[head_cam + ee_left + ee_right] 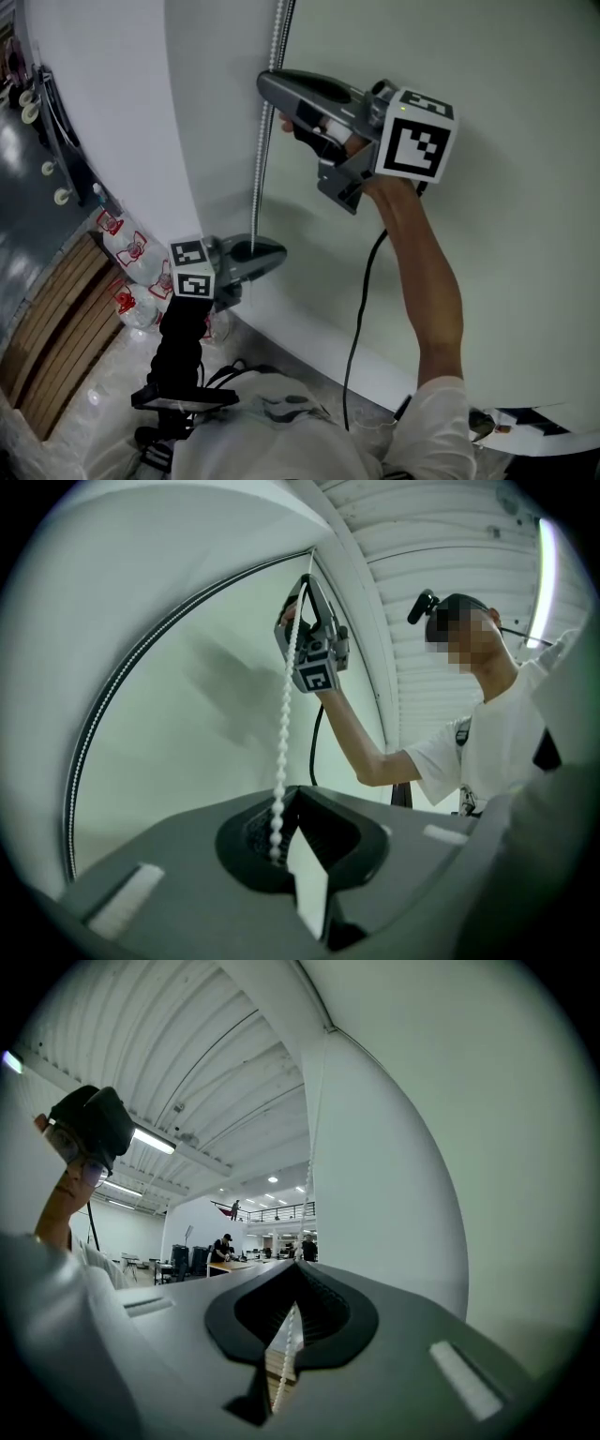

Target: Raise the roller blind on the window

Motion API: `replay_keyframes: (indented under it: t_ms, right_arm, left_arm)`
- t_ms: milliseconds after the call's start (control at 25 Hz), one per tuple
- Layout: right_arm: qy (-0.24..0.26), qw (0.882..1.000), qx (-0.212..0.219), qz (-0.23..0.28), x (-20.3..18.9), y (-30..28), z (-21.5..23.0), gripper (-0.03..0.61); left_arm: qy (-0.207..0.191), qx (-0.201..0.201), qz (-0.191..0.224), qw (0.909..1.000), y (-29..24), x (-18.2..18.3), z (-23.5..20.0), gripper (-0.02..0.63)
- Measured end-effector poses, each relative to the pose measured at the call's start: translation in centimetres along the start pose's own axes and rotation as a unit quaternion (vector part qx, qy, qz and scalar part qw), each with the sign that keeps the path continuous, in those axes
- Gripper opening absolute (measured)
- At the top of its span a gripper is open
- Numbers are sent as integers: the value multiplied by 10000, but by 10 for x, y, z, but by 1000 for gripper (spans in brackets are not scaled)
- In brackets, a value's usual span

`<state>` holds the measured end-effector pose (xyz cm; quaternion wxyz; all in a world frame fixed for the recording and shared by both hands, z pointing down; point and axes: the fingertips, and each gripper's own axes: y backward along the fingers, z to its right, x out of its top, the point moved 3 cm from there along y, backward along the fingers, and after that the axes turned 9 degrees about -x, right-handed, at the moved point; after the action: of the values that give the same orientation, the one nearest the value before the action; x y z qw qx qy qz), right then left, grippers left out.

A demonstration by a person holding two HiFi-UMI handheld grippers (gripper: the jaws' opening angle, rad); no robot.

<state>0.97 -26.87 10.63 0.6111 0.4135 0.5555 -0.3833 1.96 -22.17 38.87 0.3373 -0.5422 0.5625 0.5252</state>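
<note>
The pale roller blind (506, 206) fills the right of the head view. Its bead chain (262, 169) hangs straight down along the blind's left edge. My right gripper (268, 86) is raised and shut on the chain high up; in the right gripper view the beads (284, 1363) run between its closed jaws. Lower down, my left gripper (274, 257) also holds the chain. In the left gripper view the beads (281, 742) come down from the right gripper (298, 607) and end inside the meeting pads (253, 832).
Several water bottles with red labels (131, 258) and wooden slats (47, 328) lie on the floor at lower left. A black cable (361, 300) hangs from the right gripper. A person in a white shirt (487, 752) holds both grippers. People at desks (225, 1251) are far off.
</note>
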Motion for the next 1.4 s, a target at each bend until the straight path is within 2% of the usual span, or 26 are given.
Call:
replay_keyframes:
  t_ms: [320,760,880,1000,1080,1120,1200,1240,1400]
  right_arm:
    - [-131,9995,-152,-251,-58,9,-1,5]
    - [-640,9931,-121,-980,-172,20,-15,5]
    - [-806,9916,-86,-1012,-188,25,-18,5]
    - [-568,9945,-100,-878,-182,28,-18,6]
    - [57,9965,-90,-833,-177,26,-21,15]
    - [305,9962,-58,-811,-174,25,-22,53]
    - [324,9973,27,-661,-160,22,-19,157]
    - [253,9983,35,-531,-147,19,-16,176]
    - [455,9989,-120,-40,-79,10,-1,176]
  left_arm:
    - [-103,23,-3,9999,4,8,-1,-2]
    - [-196,0,-32,9998,4,11,1,0]
    - [-210,8,-35,9998,4,12,1,0]
    - [-209,14,-37,9998,5,12,1,0]
    - [-202,5,-51,9998,4,12,1,0]
    - [-197,-3,-58,9998,4,11,0,-1]
    - [-187,-13,-59,9998,4,9,1,-2]
    - [-179,-16,-53,9998,4,9,1,-2]
    - [-165,-50,-60,9998,2,10,1,-2]
